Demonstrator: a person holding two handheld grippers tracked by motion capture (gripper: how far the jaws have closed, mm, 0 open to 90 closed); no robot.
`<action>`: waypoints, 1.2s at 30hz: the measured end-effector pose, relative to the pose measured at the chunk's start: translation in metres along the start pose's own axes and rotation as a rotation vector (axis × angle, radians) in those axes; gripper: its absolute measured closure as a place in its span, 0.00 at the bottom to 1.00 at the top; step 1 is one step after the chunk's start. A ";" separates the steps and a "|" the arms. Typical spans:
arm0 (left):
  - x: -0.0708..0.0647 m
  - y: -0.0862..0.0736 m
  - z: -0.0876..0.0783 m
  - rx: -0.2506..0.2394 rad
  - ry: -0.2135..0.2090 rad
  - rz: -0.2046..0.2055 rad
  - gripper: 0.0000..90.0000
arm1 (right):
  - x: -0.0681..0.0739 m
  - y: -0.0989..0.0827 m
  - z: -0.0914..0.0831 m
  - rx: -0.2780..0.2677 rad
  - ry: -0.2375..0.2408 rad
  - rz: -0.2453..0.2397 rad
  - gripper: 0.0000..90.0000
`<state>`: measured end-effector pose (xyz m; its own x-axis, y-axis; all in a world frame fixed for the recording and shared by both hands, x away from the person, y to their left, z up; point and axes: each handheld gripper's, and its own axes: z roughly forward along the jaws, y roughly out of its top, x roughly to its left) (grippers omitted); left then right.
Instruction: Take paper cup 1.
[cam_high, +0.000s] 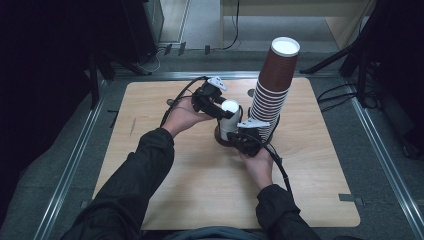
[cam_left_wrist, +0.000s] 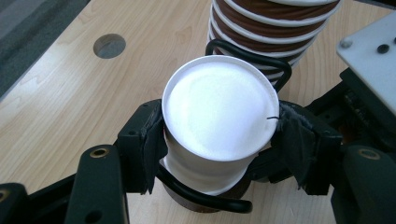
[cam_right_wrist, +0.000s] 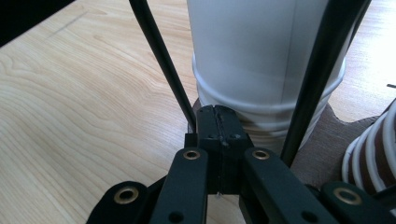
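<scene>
Lab/test rig: wood table (cam_high: 165, 200), alu rails (cam_high: 70, 165), cables (cam_high: 335, 95) on floor.

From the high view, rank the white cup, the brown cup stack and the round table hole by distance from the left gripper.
1. white cup: between the left gripper fingers, clamped.
2. brown cup stack: just past the cup, to the right.
3. round table hole: close to the stack; too close to call.

Hidden and cropped parts

The white cup (cam_right_wrist: 247, 60) loses its top to the right gripper view's edge; the brown stack (cam_left_wrist: 275, 28) is cropped above, its base hidden behind that cup.
</scene>
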<state>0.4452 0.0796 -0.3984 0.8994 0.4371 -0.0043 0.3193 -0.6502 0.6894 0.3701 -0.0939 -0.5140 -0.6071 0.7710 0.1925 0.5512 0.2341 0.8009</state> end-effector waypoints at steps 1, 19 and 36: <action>0.000 0.001 -0.002 -0.004 0.006 0.004 0.40 | 0.000 0.000 0.000 0.003 -0.005 -0.004 1.00; -0.005 0.019 -0.031 -0.036 0.014 0.017 0.40 | -0.002 -0.003 -0.002 0.007 -0.007 -0.019 1.00; -0.011 0.041 -0.051 -0.020 0.049 0.062 0.41 | -0.001 -0.003 -0.002 0.025 0.000 -0.037 1.00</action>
<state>0.4330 0.0791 -0.3330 0.9014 0.4265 0.0744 0.2565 -0.6646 0.7017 0.3682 -0.0965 -0.5158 -0.6277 0.7612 0.1630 0.5424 0.2774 0.7930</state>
